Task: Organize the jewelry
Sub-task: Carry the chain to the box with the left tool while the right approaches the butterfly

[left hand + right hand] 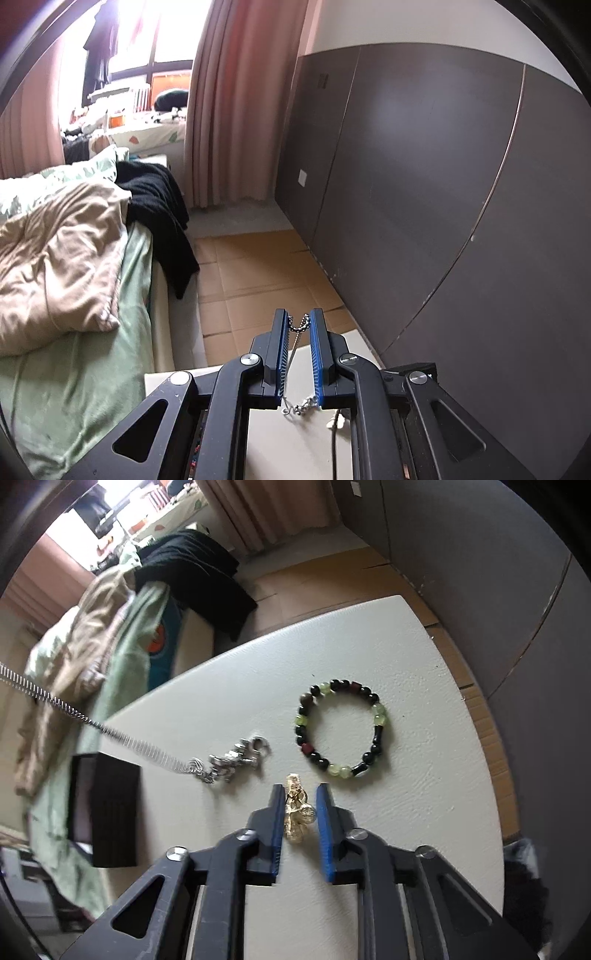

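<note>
My left gripper (299, 319) is raised above the white table (295, 435) and is shut on a silver chain (300, 325) that hangs from its fingertips down to the table. The same chain (140, 744) runs in from the left in the right wrist view, and its charm end (236, 760) lies on the table (406, 794). My right gripper (300, 794) is low over the table with its fingers around a gold chain (297, 816); the jaws stand apart. A bracelet of black and green beads (341, 727) lies flat just beyond it to the right.
A black jewelry box (107, 808) stands at the table's left edge. A bed with beige and green bedding (66, 266) and black clothing (159, 206) lies to the left. A grey wall panel (443, 184) runs along the right. Cardboard (258, 273) covers the floor beyond the table.
</note>
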{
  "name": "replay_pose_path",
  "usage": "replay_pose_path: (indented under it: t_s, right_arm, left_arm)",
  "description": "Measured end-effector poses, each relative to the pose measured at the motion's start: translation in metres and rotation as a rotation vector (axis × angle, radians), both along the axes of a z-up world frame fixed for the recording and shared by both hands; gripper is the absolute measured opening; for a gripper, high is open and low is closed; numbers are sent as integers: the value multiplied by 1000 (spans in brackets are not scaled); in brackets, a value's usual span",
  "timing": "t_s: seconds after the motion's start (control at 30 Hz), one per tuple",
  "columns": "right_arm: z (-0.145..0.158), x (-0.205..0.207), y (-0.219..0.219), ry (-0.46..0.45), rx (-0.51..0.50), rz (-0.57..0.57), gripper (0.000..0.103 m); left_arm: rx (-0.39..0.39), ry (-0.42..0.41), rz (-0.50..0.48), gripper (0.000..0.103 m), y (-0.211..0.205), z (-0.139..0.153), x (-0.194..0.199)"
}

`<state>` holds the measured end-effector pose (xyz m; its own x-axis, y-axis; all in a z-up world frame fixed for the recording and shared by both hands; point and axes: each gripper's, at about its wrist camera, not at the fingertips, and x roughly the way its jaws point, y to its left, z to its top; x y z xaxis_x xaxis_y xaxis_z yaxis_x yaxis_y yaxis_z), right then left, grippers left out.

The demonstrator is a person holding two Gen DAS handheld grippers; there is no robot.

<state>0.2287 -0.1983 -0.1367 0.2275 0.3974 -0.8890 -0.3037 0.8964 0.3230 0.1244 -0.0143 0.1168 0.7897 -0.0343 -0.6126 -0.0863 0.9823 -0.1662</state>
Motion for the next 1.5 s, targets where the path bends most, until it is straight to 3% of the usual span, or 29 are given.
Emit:
replay_pose_path:
  t_s: [0.33,0.47,0.5,0.53,0.57,0.6,0.83,0.87,0.9,0.93,1.07,1.2,1.4,1.5]
  right_arm:
    - [8,-2,-7,6,101,-6,4]
    - [11,-3,7,-13,13,33,7]
    - [9,-4,10,-6,-10,38,22]
    - [7,-5,12,-14,-34,35,47]
    - [7,-5,12,-25,-51,29,57]
    - [7,-6,14,-45,-68,25,59]
    - [-15,-17,51,-96,-274,111,58]
    - [-16,-22,59,-131,-328,134,55]
    - [-16,-26,65,-158,-349,156,45]
    - [-16,-28,68,-146,-338,170,40]
    - [-16,-30,70,-141,-338,188,39]
    - [-10,-24,59,-86,-227,159,39]
    - [15,-18,35,-72,-37,116,39]
    - [23,-18,31,-79,12,105,39]
  left_arm:
    - [47,-83,20,12,4,50,-8]
    - [64,-101,24,12,6,62,-11]
    - [71,-107,27,12,6,66,-12]
    - [73,-111,29,12,7,69,-13]
    - [75,-115,30,12,8,73,-15]
    - [83,-123,36,12,9,78,-17]
    - [122,-167,72,12,20,110,-31]
    - [126,-172,76,12,21,113,-32]
    - [132,-180,83,12,24,119,-35]
    - [137,-184,88,12,25,122,-37]
    - [149,-193,102,12,31,129,-42]
    - [152,-192,114,12,38,128,-48]
    - [153,-187,127,12,46,127,-55]
    - [148,-180,131,12,51,123,-55]
